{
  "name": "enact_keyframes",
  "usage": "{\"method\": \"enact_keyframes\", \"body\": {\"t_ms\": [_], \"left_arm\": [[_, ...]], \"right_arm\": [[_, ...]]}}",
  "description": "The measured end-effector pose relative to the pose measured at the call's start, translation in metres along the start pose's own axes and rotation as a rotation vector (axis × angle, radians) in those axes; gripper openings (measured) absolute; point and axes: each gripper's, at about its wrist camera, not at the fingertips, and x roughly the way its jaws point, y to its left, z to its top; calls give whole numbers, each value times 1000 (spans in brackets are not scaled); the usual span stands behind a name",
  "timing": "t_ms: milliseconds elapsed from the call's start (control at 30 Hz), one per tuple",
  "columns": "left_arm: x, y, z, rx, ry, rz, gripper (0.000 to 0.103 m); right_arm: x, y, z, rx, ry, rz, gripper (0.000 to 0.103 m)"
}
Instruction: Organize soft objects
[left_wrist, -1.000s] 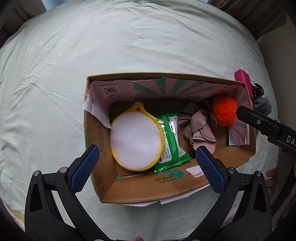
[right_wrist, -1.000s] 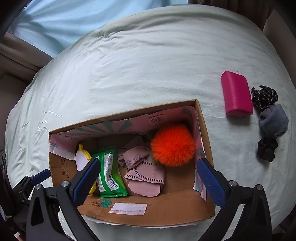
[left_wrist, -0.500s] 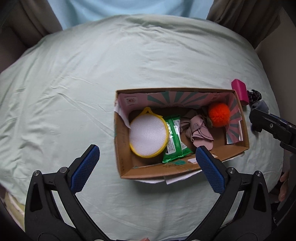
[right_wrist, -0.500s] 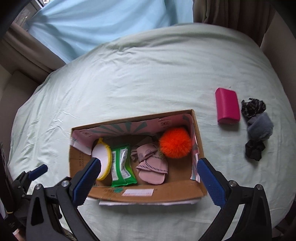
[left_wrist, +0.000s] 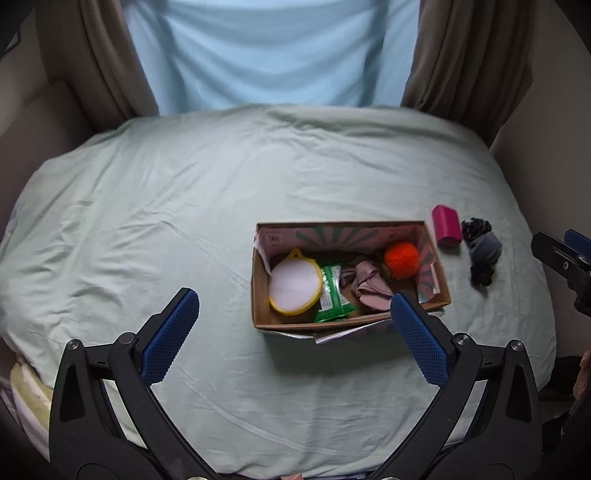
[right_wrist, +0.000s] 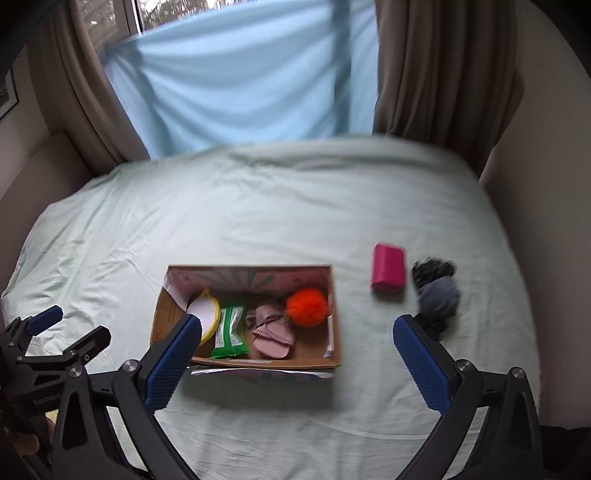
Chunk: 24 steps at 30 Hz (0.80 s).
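A cardboard box (left_wrist: 258, 288) (right_wrist: 159, 325) sits on the bed. It holds a white round pad with a yellow rim (left_wrist: 293, 286) (right_wrist: 203, 314), a green wipes pack (left_wrist: 332, 293) (right_wrist: 229, 332), pink slippers (left_wrist: 369, 286) (right_wrist: 273, 330) and an orange pom-pom (left_wrist: 401, 259) (right_wrist: 307, 306). A magenta case (left_wrist: 447, 229) (right_wrist: 387, 267) and a pile of dark and grey scrunchies (left_wrist: 482, 251) (right_wrist: 437, 291) lie right of the box. My left gripper (left_wrist: 291, 317) is open and empty, high above the box's near side. My right gripper (right_wrist: 295, 349) is open and empty, also high above.
The bed (left_wrist: 184, 221) has a pale green wrinkled sheet. Brown curtains (right_wrist: 424, 74) and a light blue cloth (right_wrist: 240, 85) hang behind it. Walls stand close on both sides. The other gripper shows at each view's edge.
Both grippers have pulled up and back from the box, so the whole bed and the curtains now show. The orange pom-pom stays in the box. Both stay open.
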Motion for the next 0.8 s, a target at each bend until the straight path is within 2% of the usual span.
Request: {"method": "enact_keyframes", "body": {"t_ms": [167,333,467,667,800], "left_arm": [[-41,-11,-2,10,-86,-11,103],[-62,-30,-3,33,-123,-94,103],[-75,-53,1,57,-151,-121,103],[-84,-98,9,92,-183,-114,103],[-88,-134,12,73,-201,-105,103]], "right_arm": [[-49,-14,-10,20,-102,-64,103],[-77,-39,-21,73,-140,-97,103],[-94,-62,-25,100,-170,-119,103],[-109,-104,-22,112,-207,-129,103],[-110,-137,-18,101,-226,-101,103]]}}
